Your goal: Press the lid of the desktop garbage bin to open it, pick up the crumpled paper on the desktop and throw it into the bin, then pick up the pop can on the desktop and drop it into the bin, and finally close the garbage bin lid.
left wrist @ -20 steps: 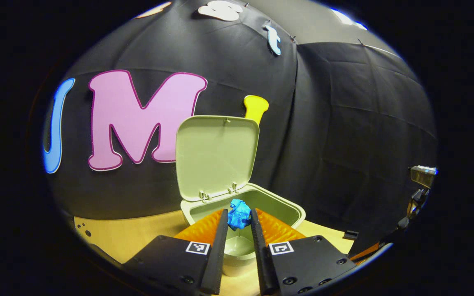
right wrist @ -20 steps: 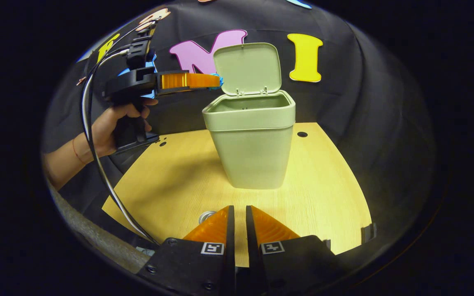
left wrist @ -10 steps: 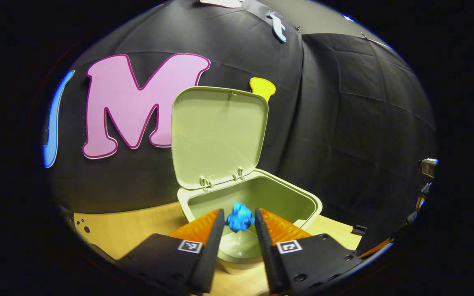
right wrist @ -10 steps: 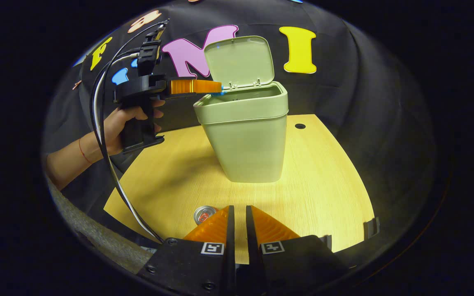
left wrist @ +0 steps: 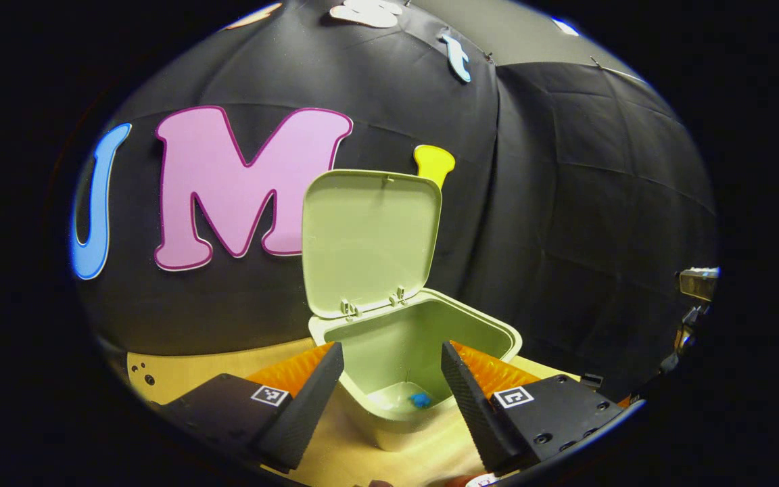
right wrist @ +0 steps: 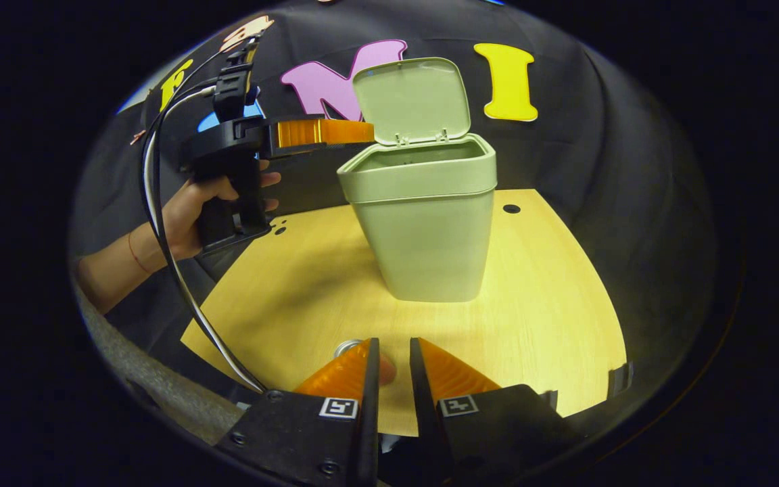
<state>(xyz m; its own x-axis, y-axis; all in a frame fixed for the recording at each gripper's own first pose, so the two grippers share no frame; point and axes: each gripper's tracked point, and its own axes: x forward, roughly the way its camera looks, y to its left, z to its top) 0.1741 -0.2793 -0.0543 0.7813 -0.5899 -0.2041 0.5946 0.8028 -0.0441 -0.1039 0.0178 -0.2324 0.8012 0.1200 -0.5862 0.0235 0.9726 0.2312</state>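
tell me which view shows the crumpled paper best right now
The left gripper view: it looks down into the open bin, where the blue crumpled paper lies on the bottom. The right gripper view sees the bin from outside, so its wall hides the paper.

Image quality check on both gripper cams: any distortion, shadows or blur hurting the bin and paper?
Left gripper view: strong fisheye bend; bin and raised lid sharp, evenly lit; crumpled paper small but clear on the bin floor. Right gripper view: table brightly lit, dimmer at its left; bin sharp, curved edges; pop can mostly hidden behind a right gripper finger.
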